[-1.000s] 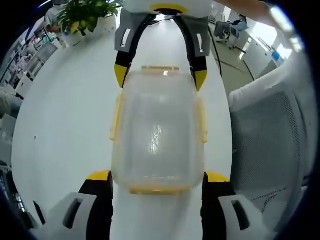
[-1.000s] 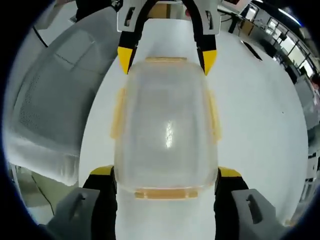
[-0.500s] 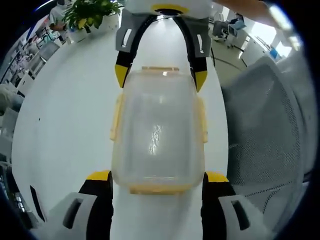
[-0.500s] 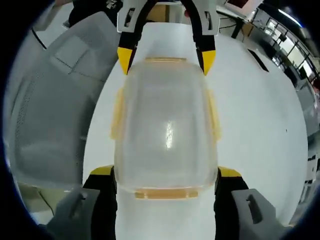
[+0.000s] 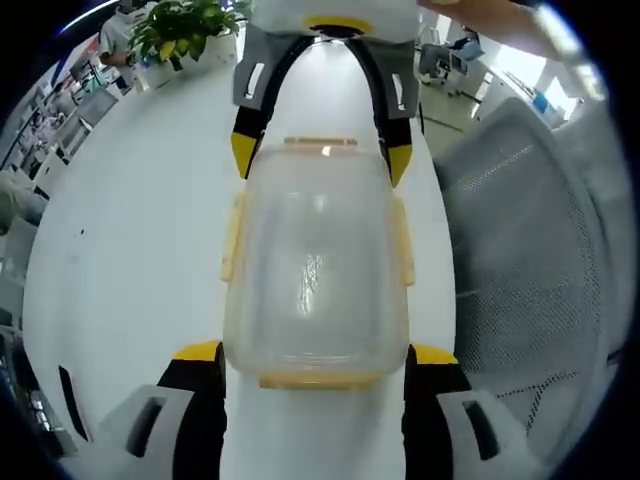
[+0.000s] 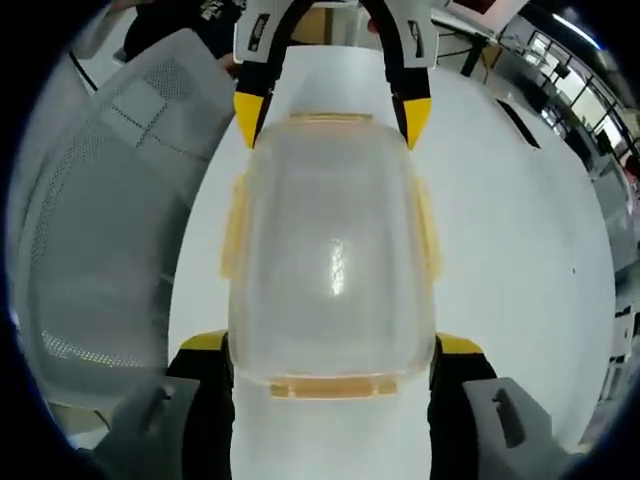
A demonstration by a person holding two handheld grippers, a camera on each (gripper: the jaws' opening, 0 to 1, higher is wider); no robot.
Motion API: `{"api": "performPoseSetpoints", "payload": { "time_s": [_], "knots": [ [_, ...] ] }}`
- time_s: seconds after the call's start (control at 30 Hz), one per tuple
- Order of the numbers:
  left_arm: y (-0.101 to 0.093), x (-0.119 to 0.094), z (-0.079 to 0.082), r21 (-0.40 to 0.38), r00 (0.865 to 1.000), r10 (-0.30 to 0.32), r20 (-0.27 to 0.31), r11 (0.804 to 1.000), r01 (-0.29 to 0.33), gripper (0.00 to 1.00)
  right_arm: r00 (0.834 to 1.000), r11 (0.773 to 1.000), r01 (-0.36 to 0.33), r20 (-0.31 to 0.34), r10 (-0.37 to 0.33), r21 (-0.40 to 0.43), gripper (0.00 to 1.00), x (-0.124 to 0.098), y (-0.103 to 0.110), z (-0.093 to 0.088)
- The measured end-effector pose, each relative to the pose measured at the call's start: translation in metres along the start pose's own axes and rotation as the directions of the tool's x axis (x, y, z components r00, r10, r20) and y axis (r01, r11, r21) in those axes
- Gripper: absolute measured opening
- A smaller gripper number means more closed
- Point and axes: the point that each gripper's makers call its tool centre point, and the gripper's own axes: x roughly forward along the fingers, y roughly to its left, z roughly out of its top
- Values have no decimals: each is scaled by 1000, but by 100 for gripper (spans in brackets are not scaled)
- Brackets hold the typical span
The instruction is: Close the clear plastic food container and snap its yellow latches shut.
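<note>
**Between both grippers, the closed container**

Between the left gripper's (image 5: pixel 315 352) own yellow-tipped jaws, at the near end of its view, sits the clear container (image 5: pixel 316 262). Those jaws stand wide apart and flank the container's near corners; whether they press on it or only stand beside it I cannot tell. Straight ahead, at the container's far end, the right gripper (image 5: pixel 316 160) faces back, its jaws also spread, one yellow tip at each far corner.

From the right gripper view the same layout repeats: the right gripper (image 6: pixel 332 352) brackets the near end of the container (image 6: pixel 330 255) with wide jaws, and the left gripper (image 6: pixel 331 115) stands opposite at the far end.

On the container the lid is down. Yellow latches (image 5: pixel 320 377) show on all four sides: one along the near edge, one along the far edge, and one on each long side, lying flat against the walls.

Under the container is a white table (image 5: pixel 130 220). To the right of the left gripper, beside the table edge, stands a grey mesh chair (image 5: pixel 530 260); it lies to the left in the right gripper view (image 6: pixel 100 220). Far ahead and left of the left gripper, a potted plant (image 5: pixel 185 25) sits at the table's end.
</note>
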Motion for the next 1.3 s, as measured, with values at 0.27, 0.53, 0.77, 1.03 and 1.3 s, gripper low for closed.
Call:
{"api": "performPoseSetpoints", "payload": {
  "time_s": [0.27, 0.53, 0.77, 1.03, 1.3],
  "knots": [
    [19, -1, -3, -1, 1000, 9, 16, 1000, -9, 68, 1000, 1000, 28, -6, -28, 7, 76, 0, -20, 3],
    [52, -2, -7, 3, 999, 20, 27, 1000, -20, 69, 998, 998, 63, -1, -63, 26, 75, 0, -50, 7],
    [78, -1, -7, 13, 1000, 17, 21, 1000, -18, 69, 997, 996, 77, 15, -78, 44, 75, 1, -74, 9],
    [97, 1, -3, 17, 999, 13, 36, 1000, -14, 69, 996, 995, 85, 27, -87, 53, 75, 1, -95, 7],
    [109, 2, -2, 15, 999, 23, 37, 1000, -24, 69, 994, 994, 98, 36, -100, 52, 75, 2, -109, 6]
  ]
}}
